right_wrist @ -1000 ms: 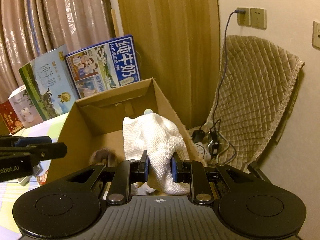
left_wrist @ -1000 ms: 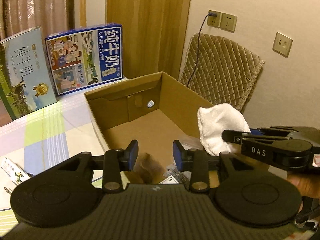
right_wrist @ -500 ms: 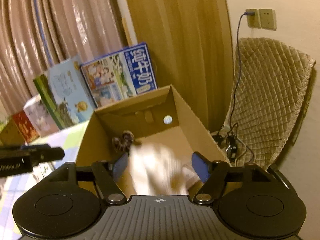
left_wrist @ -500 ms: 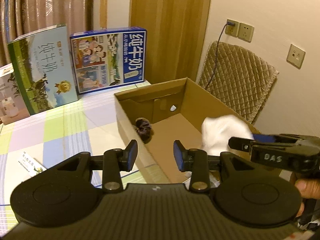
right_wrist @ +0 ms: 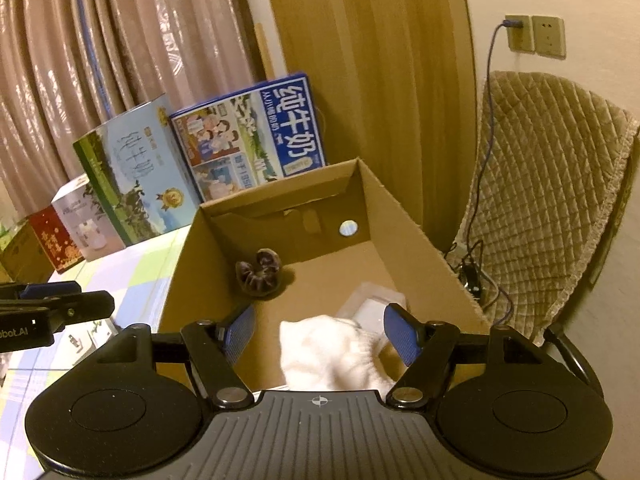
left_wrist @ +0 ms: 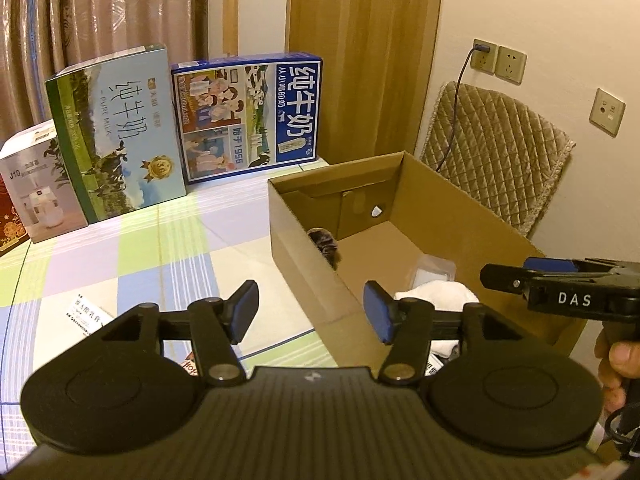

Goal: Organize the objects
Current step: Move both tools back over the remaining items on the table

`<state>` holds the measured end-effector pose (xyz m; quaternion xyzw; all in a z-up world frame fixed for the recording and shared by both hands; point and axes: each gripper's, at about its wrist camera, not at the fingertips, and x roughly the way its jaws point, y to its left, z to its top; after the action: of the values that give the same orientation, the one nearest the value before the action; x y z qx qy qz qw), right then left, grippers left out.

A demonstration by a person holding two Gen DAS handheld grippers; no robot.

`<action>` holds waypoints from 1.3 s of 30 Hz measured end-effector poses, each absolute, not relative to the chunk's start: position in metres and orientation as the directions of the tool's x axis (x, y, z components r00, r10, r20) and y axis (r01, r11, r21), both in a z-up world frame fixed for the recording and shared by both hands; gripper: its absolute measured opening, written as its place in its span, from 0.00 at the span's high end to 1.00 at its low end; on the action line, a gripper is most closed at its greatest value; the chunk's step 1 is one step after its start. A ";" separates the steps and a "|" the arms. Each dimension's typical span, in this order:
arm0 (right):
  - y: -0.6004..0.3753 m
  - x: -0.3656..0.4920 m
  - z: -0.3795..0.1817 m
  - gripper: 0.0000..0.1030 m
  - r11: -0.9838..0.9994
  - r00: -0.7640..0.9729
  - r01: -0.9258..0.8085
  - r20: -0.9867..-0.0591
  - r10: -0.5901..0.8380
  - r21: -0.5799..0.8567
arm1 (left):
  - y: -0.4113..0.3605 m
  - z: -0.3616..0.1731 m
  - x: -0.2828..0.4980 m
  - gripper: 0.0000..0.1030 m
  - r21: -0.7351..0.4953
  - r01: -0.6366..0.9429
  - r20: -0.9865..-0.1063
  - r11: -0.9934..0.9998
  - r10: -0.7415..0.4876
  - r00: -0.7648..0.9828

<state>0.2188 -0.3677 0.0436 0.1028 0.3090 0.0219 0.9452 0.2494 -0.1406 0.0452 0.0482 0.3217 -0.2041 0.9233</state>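
Right wrist: right gripper (right_wrist: 319, 334) agape over cloth (right_wrist: 332, 354) (boxed); left gripper (left_wrist: 311, 312) opening, empty

The blue box (left_wrist: 247, 117) reads "纯牛奶" and "1956". The green box (left_wrist: 116, 132) says "PURE MILK", the white box (left_wrist: 36, 184) "J10". The right gripper (left_wrist: 560, 294) bears "DAS".

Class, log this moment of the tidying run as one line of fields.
stage: cloth dropped | right tool: open, above white cloth | left tool: empty, opening | cardboard box: cloth, dark scrunchie, clear packet
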 end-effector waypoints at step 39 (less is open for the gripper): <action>-0.244 0.219 0.057 0.24 0.960 0.831 -0.245 -0.481 0.280 0.135 | 0.021 0.051 0.240 0.02 -0.016 0.102 -0.593 0.995 -0.091 0.800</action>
<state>0.2186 -0.2441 0.0566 0.0338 0.2566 0.1372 0.9561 0.2401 0.0210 0.0513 0.0086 0.3121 -0.0510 0.9486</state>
